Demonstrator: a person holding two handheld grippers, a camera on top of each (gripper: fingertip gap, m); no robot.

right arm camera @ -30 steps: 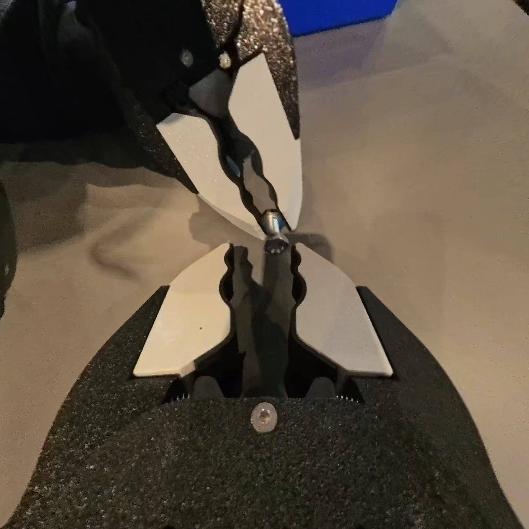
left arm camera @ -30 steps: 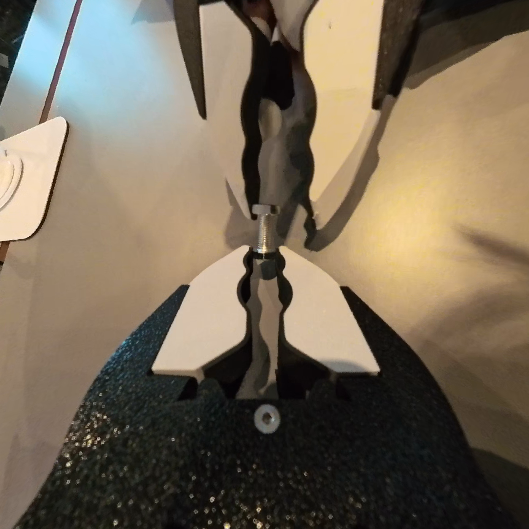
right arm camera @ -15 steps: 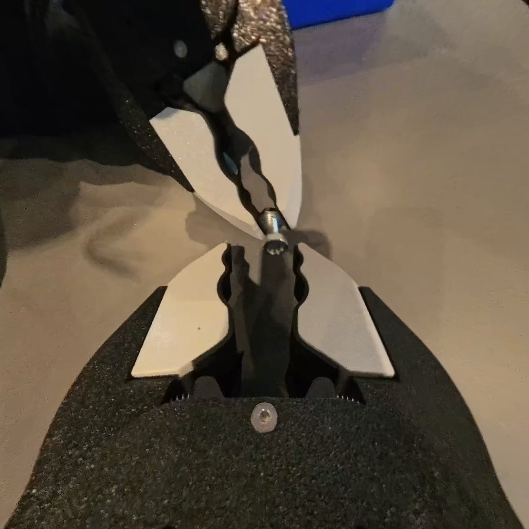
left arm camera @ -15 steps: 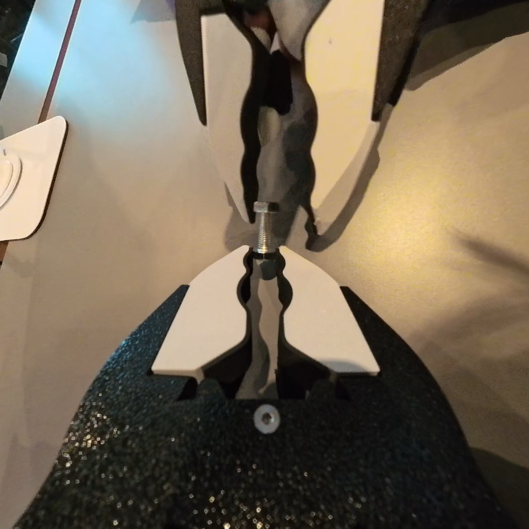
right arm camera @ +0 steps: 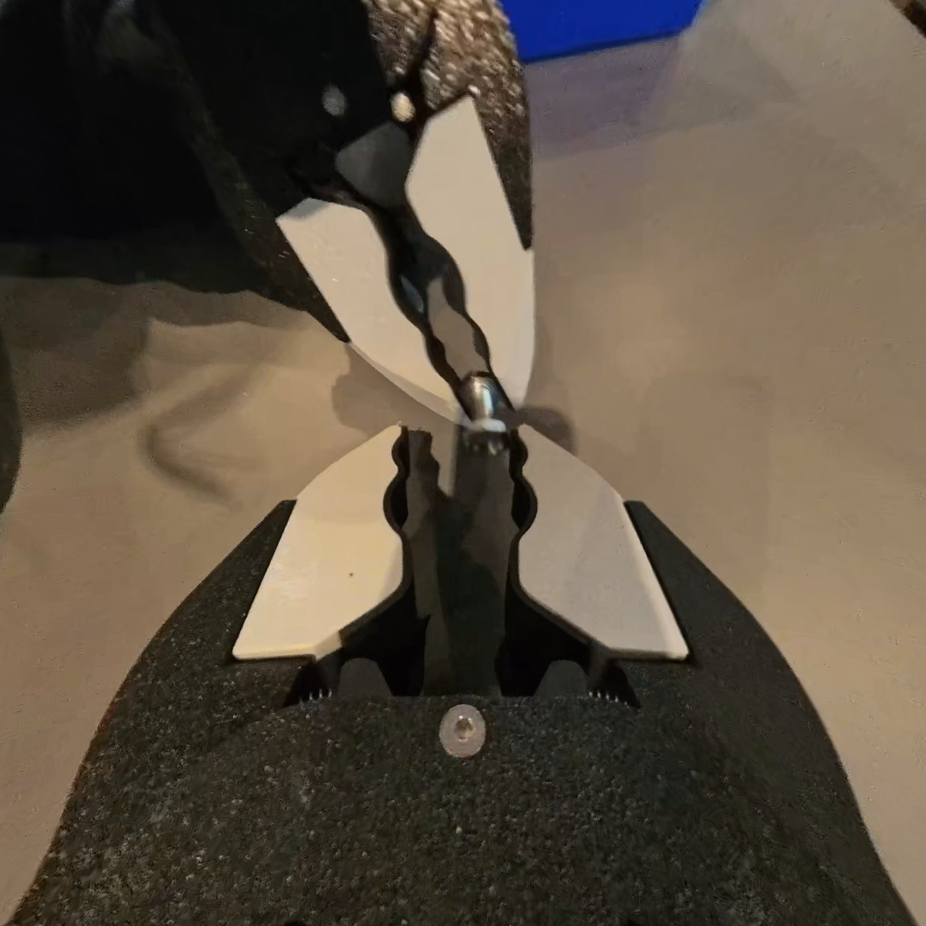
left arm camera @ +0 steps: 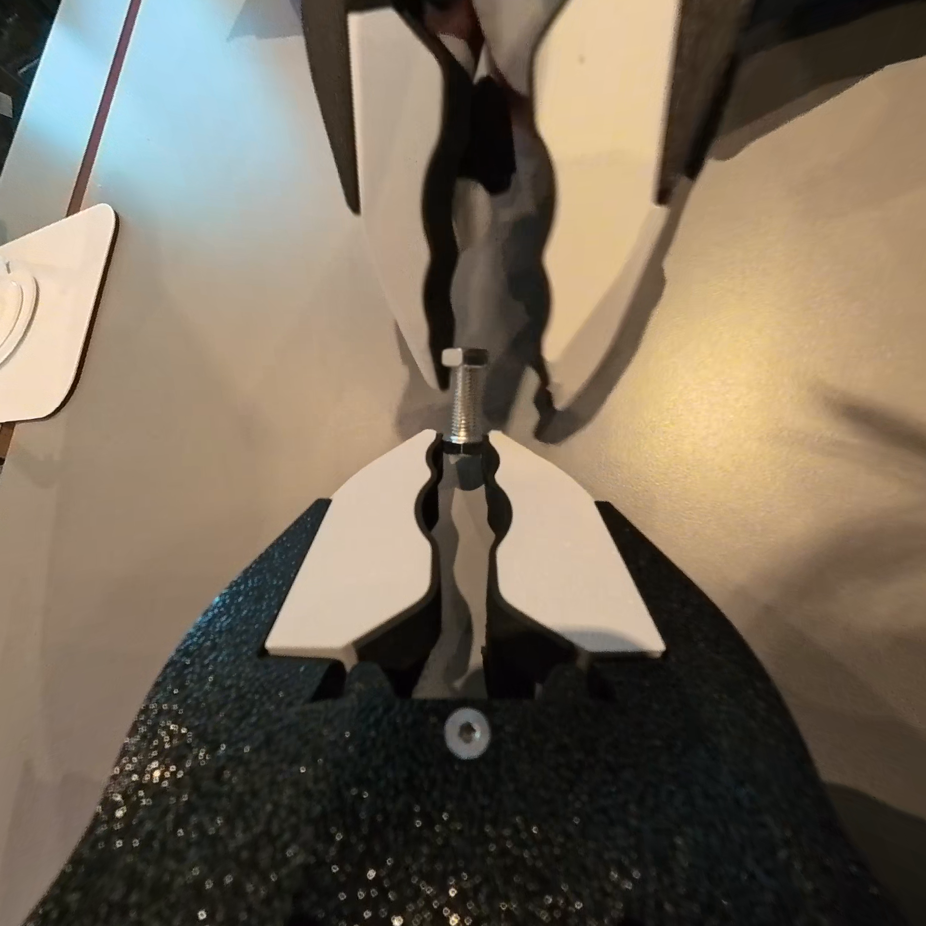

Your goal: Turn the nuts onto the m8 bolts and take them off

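In the left wrist view my left gripper [left arm camera: 463,443] is shut on a steel nut [left arm camera: 463,451] at its fingertips. A silver M8 bolt [left arm camera: 465,401] is threaded in the nut and points away from me, with its hex head [left arm camera: 464,357] at the far end. My right gripper [left arm camera: 488,396] comes in from the top, open, with its fingertips either side of the bolt head and not pressing on it. In the right wrist view my right gripper [right arm camera: 461,436] is open. The bolt head [right arm camera: 485,431] sits between its tips, nearer the right finger [right arm camera: 576,526]. The left gripper [right arm camera: 476,386] reaches in from the upper left.
The beige tabletop [left arm camera: 751,401] lies under both grippers. A white board with rounded corners [left arm camera: 55,310] lies at the left, near the table's edge. A blue object [right arm camera: 601,25] stands at the far back in the right wrist view. Both grippers' tips are close together, under 4 cm apart.
My left gripper keeps its hold on the nut and has not moved. My right gripper stays open around the bolt head and has shifted slightly, so the head now sits nearer its right finger.
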